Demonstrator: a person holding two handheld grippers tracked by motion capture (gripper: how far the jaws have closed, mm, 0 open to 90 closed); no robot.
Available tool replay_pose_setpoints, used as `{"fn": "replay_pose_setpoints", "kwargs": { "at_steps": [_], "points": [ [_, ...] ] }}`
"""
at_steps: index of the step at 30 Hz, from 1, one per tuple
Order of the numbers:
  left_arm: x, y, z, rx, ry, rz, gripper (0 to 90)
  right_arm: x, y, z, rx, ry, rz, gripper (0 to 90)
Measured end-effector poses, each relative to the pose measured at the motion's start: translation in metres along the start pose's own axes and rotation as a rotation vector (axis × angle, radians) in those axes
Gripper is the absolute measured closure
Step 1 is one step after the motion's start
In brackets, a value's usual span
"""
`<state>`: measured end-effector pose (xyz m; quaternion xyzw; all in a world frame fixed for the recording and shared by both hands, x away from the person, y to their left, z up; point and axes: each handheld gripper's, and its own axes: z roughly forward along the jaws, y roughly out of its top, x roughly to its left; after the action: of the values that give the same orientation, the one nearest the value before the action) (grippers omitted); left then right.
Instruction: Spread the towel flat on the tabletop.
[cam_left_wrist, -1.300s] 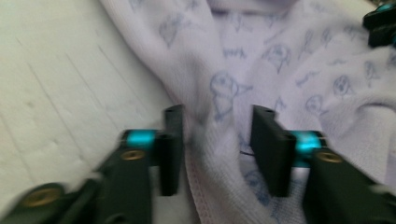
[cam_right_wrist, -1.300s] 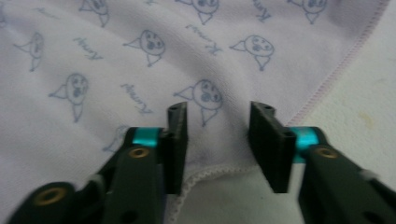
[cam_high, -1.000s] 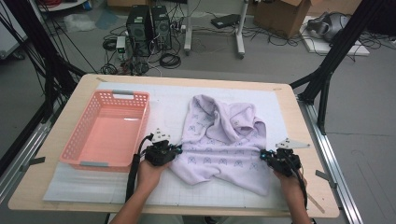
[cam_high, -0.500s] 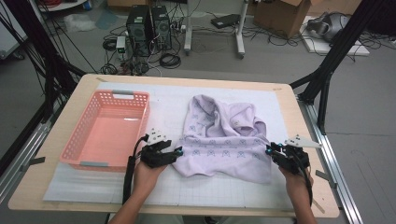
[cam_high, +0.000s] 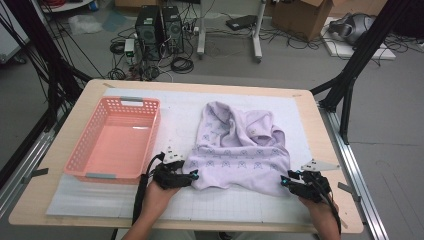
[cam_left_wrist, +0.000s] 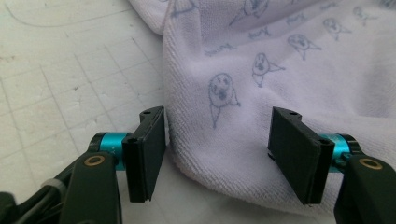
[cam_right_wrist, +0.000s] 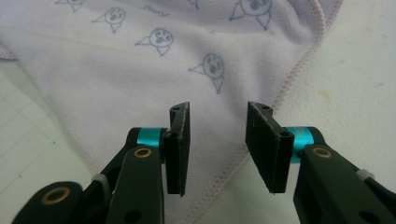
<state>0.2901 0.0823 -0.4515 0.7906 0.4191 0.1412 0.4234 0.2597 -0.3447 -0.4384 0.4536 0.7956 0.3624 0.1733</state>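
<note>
Far left on the tabletop (cam_high: 60, 165) sits a pink plastic basket (cam_high: 115, 140), lattice walls, long side running away from the person, resting on a white gridded mat (cam_high: 180, 105) that covers most of the wood. Just right of the basket's near corner is the left gripper (cam_high: 191, 176), held low w/ its black cable trailing back over the forearm. Its fingers (cam_left_wrist: 145, 154) stand wide apart and have just been opening; in the left gripper view the near-left corner of the towel (cam_left_wrist: 261, 84) lies betw. them but the pads don't press on it, so nothing is held. Towel (cam_high: 240, 150) is pale lilac terry w/ small printed cartoon faces, lying roughly mid-tabletop, right of the basket; its near part is spread flat betw. the two hands, its far part bunched into soft folds. The fold layering at the back is hard to read from the high view, prob. doubled over. On to the right: the right gripper (cam_high: 283, 181) sits at the towel's near-right corner, grey three-cornered plate on top. Its fingers (cam_right_wrist: 180, 140) are parted too, less wide, and have also just been opening; in the right gripper view the stitched hem of the towel (cam_right_wrist: 140, 70) runs under the gap, cloth loose, not pinched. Both hands rest near the front edge, well apart.
</note>
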Motion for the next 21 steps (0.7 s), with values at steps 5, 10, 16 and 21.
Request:
{"fn": "replay_pose_setpoints", "kwargs": {
  "at_steps": [5,10,16,21],
  "points": [
    [-0.006,0.0,-0.001,0.005,0.021,0.109,56.6,0.002,0.0,0.002,-0.003,-0.019,-0.007,58.6],
    [-0.006,0.0,-0.001,0.005,-0.006,0.129,85.1,0.003,-0.003,0.004,0.013,-0.043,-0.032,58.5],
    [0.005,-0.001,-0.008,-0.009,-0.03,0.038,85.6,0.0,-0.006,-0.002,0.0,-0.039,-0.024,58.5],
    [0.006,-0.002,-0.016,-0.051,-0.04,0.025,81.3,-0.007,-0.007,-0.017,-0.066,-0.046,0.023,61.9]
  ]
}}
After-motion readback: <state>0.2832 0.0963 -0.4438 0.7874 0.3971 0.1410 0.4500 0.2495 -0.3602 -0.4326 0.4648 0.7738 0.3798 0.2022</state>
